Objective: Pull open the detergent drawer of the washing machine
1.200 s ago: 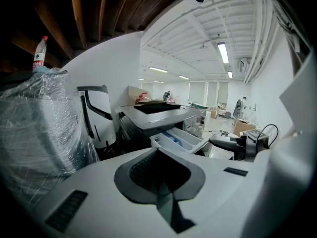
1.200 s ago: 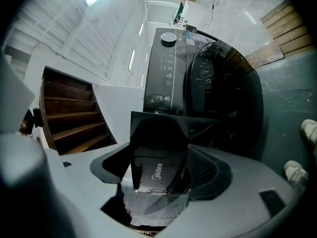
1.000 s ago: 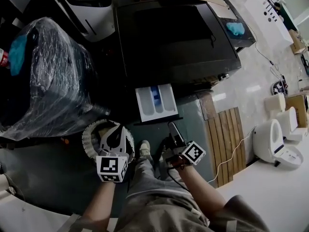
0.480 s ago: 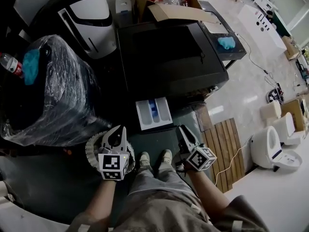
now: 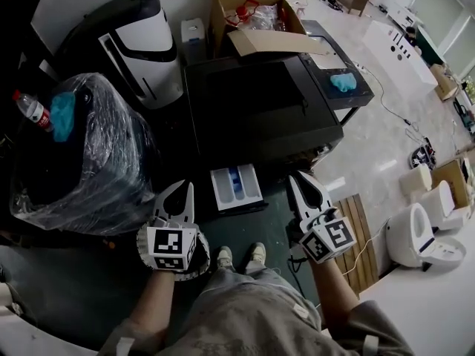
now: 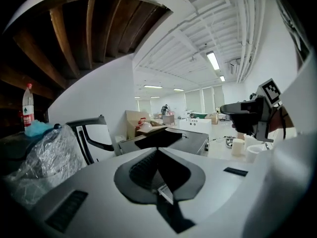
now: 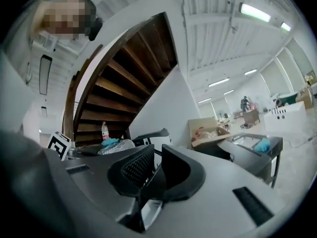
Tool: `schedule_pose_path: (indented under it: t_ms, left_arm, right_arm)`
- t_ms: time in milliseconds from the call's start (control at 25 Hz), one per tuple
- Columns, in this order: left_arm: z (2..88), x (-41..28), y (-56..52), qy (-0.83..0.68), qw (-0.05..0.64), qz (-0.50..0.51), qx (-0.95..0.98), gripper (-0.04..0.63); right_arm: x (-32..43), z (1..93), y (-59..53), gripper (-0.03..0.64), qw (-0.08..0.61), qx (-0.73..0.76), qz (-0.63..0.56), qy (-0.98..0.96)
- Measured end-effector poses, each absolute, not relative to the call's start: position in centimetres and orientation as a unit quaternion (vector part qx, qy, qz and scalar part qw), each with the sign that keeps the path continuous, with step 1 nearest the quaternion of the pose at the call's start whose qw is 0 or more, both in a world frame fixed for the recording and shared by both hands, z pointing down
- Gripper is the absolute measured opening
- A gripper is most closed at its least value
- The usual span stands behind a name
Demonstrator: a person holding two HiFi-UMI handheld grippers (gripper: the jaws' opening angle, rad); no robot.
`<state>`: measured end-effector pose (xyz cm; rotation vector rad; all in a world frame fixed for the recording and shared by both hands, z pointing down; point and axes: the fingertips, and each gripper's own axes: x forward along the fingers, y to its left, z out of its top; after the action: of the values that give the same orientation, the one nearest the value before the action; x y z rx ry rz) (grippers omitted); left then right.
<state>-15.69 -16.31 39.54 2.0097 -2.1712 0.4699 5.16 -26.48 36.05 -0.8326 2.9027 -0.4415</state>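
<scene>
Jutting open, the one drawer [image 5: 236,188] is sticking out of the front of the single black washer [image 5: 260,102]. It is white, and one blue insert is showing in its middle compartment.

Two grippers are flanking the drawer, and neither is touching it. The left gripper [image 5: 182,188] is hanging just to its left, its jaws meeting at the tips with nothing caught in them. The right gripper [image 5: 295,178] is hanging off to the drawer's right. Its jaws have just been closing and are standing a thin slit apart, with nothing between them.

Below the drawer, the person's two shoes [image 5: 223,256] are standing side by side on the dark floor.

Behind the washer, one open box [image 5: 252,10] is resting with a flap reaching over the washer's top. To the washer's right, one dark table [image 5: 361,95] is carrying one blue cloth [image 5: 343,82].

To the washer's left, one film-wrapped bundle [image 5: 89,162] is bearing a second blue cloth [image 5: 63,113], with one bottle [image 5: 30,108] lying beside that cloth. One white-and-black appliance [image 5: 145,43] is standing behind the bundle. One slatted board [image 5: 355,228] is lying on the floor to the right gripper's right.
</scene>
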Motion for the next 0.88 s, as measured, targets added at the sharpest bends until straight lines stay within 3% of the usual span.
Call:
schedule_pose_path:
  t_ms: [320, 560, 880]
  left_arm:
    - [32.6, -14.8, -18.0, -0.718, 0.009, 0.15, 0.679, 0.017]
    - [26.5, -13.8, -17.4, -0.725, -0.048, 0.12, 0.677, 0.017]
    - [23.3, -11.4, -16.3, -0.722, -0.059, 0.12, 0.679, 0.017]
  right_arm:
    - [5.2, 27.8, -26.3, 0.049, 0.018, -0.286, 0.002, 0.958]
    - [5.7, 22.4, -25.3, 0.043, 0.039, -0.271, 0.043, 0.961]
    - [6.4, 19.8, -23.9, 0.038, 0.04, -0.247, 0.066, 0.966]
